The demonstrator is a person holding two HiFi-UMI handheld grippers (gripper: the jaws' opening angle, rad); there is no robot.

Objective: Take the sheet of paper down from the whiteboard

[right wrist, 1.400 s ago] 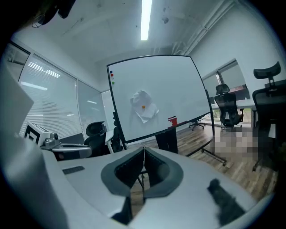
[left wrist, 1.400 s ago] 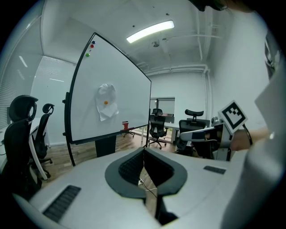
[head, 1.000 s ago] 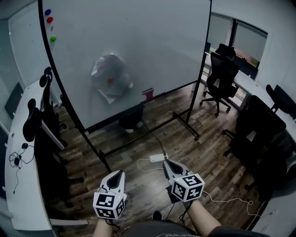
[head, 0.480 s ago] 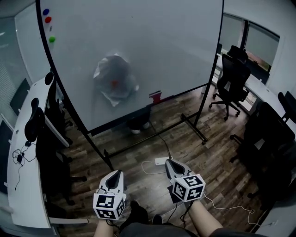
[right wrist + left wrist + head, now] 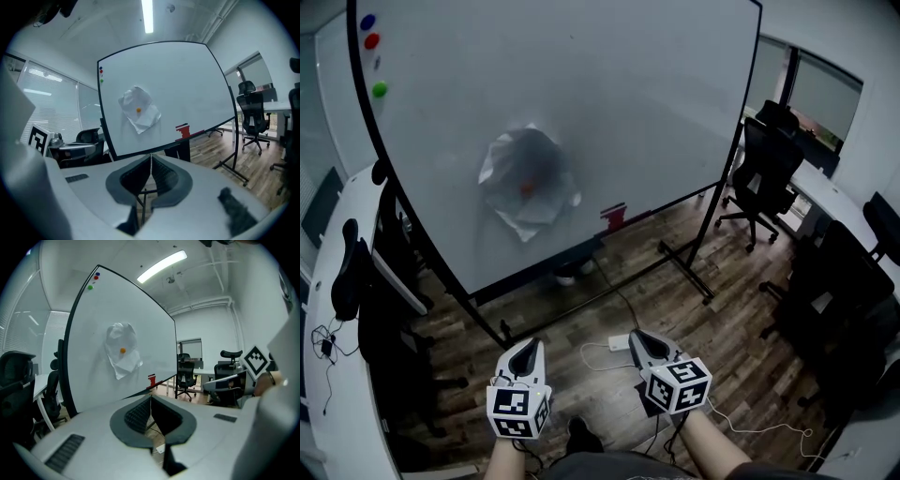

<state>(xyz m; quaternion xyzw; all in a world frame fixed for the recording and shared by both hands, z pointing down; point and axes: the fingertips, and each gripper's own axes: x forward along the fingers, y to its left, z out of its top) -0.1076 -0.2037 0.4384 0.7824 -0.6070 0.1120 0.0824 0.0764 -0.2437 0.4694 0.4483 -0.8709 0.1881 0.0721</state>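
A crumpled white sheet of paper [image 5: 528,183] hangs on the whiteboard [image 5: 628,84], pinned by an orange magnet [image 5: 526,187]. The paper [image 5: 122,348] shows ahead in the left gripper view, and the paper [image 5: 139,112] also shows in the right gripper view. My left gripper [image 5: 528,348] is shut and empty, low in the head view, well short of the board. Beside it my right gripper [image 5: 638,338] is shut too, with nothing between its jaws. Both point toward the board.
Blue, red and green magnets [image 5: 373,56] sit at the board's top left. A red eraser [image 5: 613,215] rests on the board's tray. The board's black stand feet [image 5: 686,272] spread over the wood floor, where a white power strip [image 5: 620,342] lies. Office chairs [image 5: 766,169] stand right, a white desk [image 5: 337,309] left.
The whiteboard and paper have grown larger and nearer in the head view as I moved toward them. Both grippers stayed shut and side by side.
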